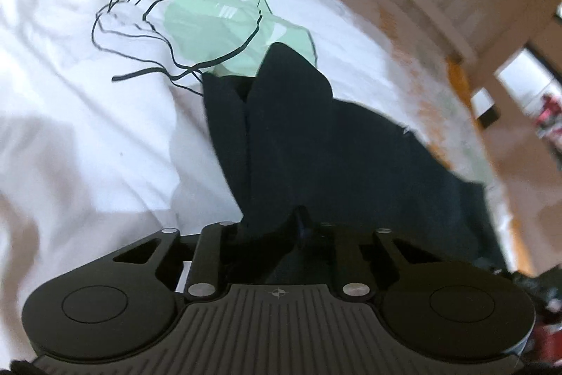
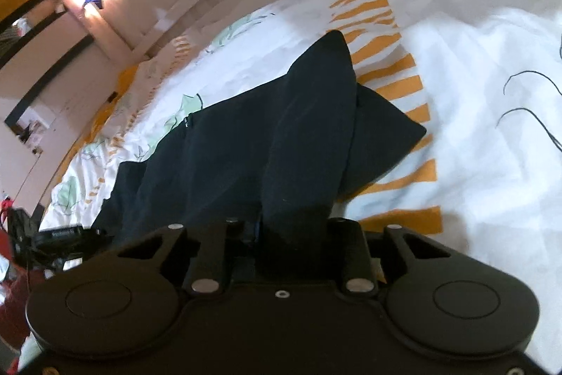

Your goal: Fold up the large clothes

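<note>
Left wrist: dark, seemingly soft garment (image 1: pixel 298 146).

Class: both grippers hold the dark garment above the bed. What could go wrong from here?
1. The left gripper and right gripper each pinch only a small bunch of the dark garment; it might slip out.
2. The cloth hangs bunched and creased, so laying it on the duvet could trap wrinkles.
</note>
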Motion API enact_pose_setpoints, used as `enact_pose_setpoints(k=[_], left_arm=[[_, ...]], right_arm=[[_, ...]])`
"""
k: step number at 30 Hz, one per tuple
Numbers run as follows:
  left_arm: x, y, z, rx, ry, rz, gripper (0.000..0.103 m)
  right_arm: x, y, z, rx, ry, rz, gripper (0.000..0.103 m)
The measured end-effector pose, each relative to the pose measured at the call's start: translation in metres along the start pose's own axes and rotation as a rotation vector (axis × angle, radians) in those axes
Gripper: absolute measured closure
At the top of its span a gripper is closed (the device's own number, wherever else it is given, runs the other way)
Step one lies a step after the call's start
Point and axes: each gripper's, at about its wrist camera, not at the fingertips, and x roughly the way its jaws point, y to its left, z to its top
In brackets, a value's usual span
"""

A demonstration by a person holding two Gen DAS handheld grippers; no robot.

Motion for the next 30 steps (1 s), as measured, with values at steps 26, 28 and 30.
enact_pose_setpoints(k=[26,28,30], left_arm=[[-0.047,-0.035,-0.100,0.066,0.066,-0.009,0.071],[-0.042,-0.026,-0.103,0.051,0.052,0.000,0.060],[-0.038,-0.020,-0.105,0.051,0.035,-0.004,0.056]], right_arm=[[-0.137,-0.029,-0.064,-0.019,0.136,-0.224,0.044],[-0.133,-0.042,-0.060,0.053,0.110,-0.187,0.043],[-0.131,-0.046,-0.052,0.070,0.061,-0.159,0.043]])
